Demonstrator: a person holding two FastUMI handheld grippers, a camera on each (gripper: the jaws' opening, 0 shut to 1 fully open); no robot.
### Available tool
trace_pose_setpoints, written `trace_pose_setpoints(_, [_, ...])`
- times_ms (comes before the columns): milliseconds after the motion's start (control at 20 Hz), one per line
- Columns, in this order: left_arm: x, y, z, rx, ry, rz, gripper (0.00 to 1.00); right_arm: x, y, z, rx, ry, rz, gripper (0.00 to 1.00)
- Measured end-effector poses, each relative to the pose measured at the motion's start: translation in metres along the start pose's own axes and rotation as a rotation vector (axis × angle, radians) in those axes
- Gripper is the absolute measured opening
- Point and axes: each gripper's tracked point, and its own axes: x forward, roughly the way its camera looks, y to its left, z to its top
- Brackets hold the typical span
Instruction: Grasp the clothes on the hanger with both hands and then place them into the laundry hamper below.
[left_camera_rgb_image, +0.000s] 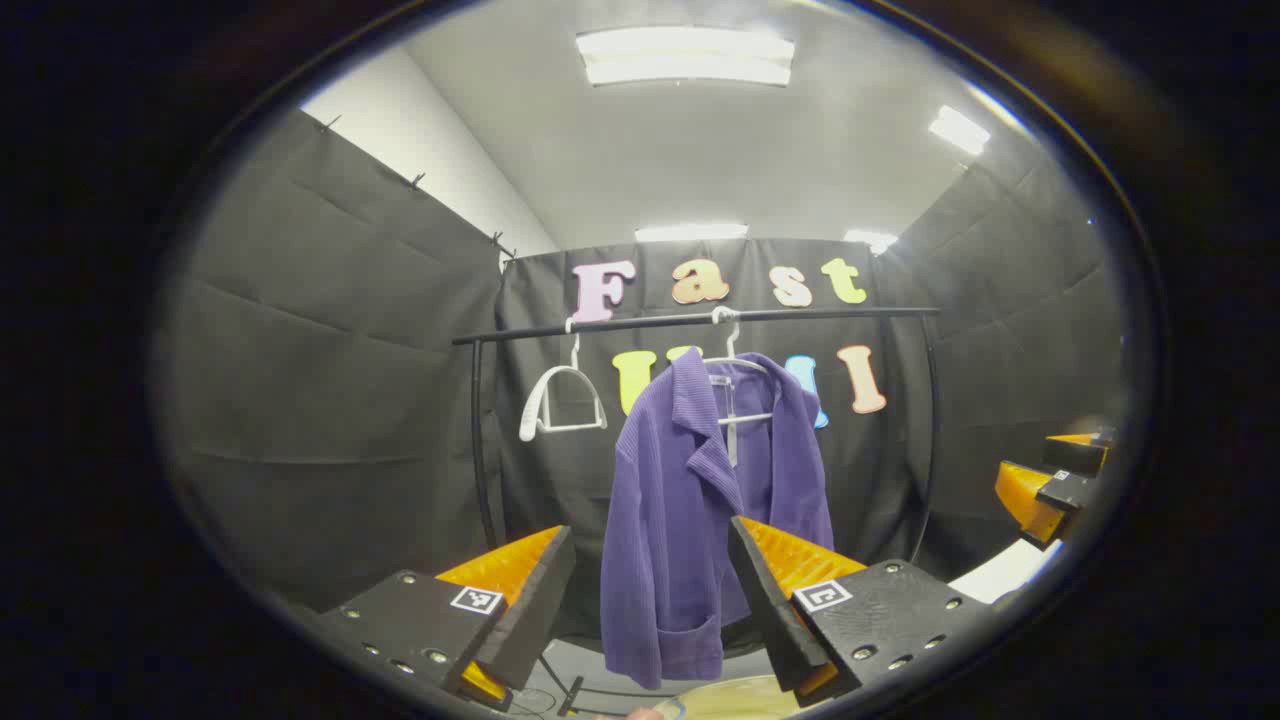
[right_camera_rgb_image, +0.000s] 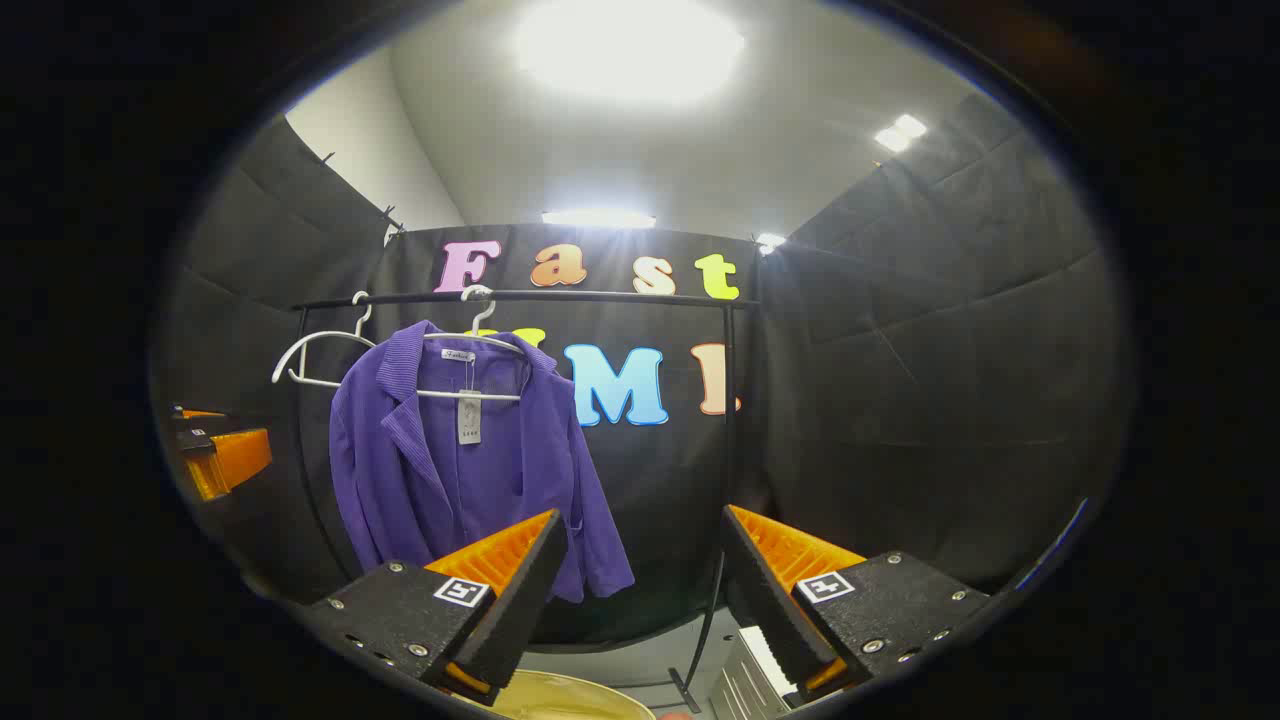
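Up front, we see our left gripper and right gripper both spread wide, holding nothing. Beyond them a purple jacket hangs on a white hanger from a black rail, beside an empty hanger.

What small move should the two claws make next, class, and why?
Probably bring both claws forward to the purple corduroy jacket. It hangs on a white hanger on the black rail, and the left claw and right claw are open, short of it.
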Motion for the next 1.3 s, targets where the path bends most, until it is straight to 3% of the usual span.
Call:
trace_pose_setpoints(150, [0.004, 0.002, -0.004, -0.005, 0.008, 0.000, 0.96, 0.003, 0.003, -0.002, -0.009, 0.005, 0.000, 0.95])
trace_pose_setpoints(200, [0.005, 0.003, -0.004, -0.007, 0.010, 0.001, 0.89, 0.004, 0.003, -0.002, -0.014, 0.006, 0.000, 0.95])
trace_pose_setpoints(950, [0.002, 0.013, 0.003, -0.026, 0.007, 0.013, 0.89, 0.004, -0.005, 0.005, -0.032, -0.006, -0.014, 0.95])
trace_pose_setpoints(1200, [0.018, 0.005, 0.012, -0.007, 0.005, 0.017, 0.89, 0.022, 0.002, 0.020, -0.016, -0.031, 0.034, 0.95])
trace_pose_setpoints(1250, [0.021, 0.003, 0.017, -0.003, 0.003, 0.018, 0.96, 0.028, 0.002, 0.023, -0.008, -0.030, 0.045, 0.96])
trace_pose_setpoints(1300, [0.025, 0.000, 0.021, -0.003, -0.003, 0.015, 0.96, 0.033, 0.002, 0.027, -0.001, -0.032, 0.057, 0.95])
